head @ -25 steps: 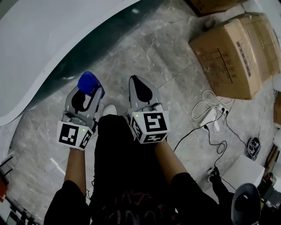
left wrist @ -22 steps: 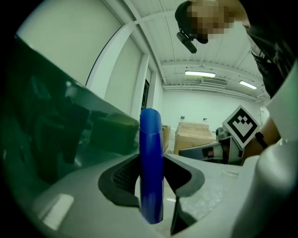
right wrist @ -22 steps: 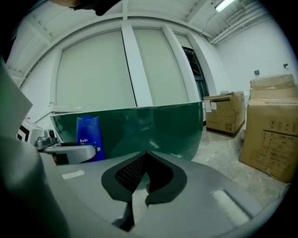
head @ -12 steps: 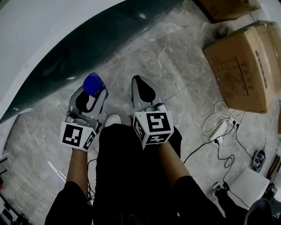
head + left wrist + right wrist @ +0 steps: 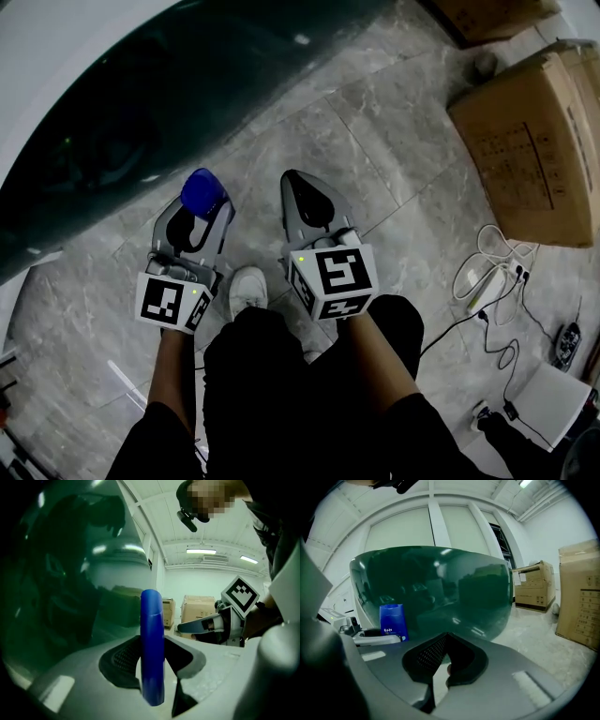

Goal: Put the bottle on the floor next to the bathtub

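A blue bottle (image 5: 202,193) stands clamped upright between the jaws of my left gripper (image 5: 197,208), held above the grey marble floor (image 5: 375,122) close to the dark green outer wall of the bathtub (image 5: 141,103). The left gripper view shows the bottle (image 5: 152,644) edge-on between the pads, with the tub wall (image 5: 70,588) filling the left. My right gripper (image 5: 305,195) hovers just right of it, shut with nothing held. From the right gripper view the bottle (image 5: 393,620) appears at left in front of the tub (image 5: 440,588).
Cardboard boxes (image 5: 534,141) stand at the right on the floor, with white cables and a power strip (image 5: 487,277) below them. My white shoe (image 5: 247,289) and dark trousers are under the grippers. The bathtub's white rim (image 5: 56,56) curves across the upper left.
Both grippers have moved slightly closer to the bathtub wall, the bottle still held in the left one. The view has shifted so the tub's dark side fills more of the frame.
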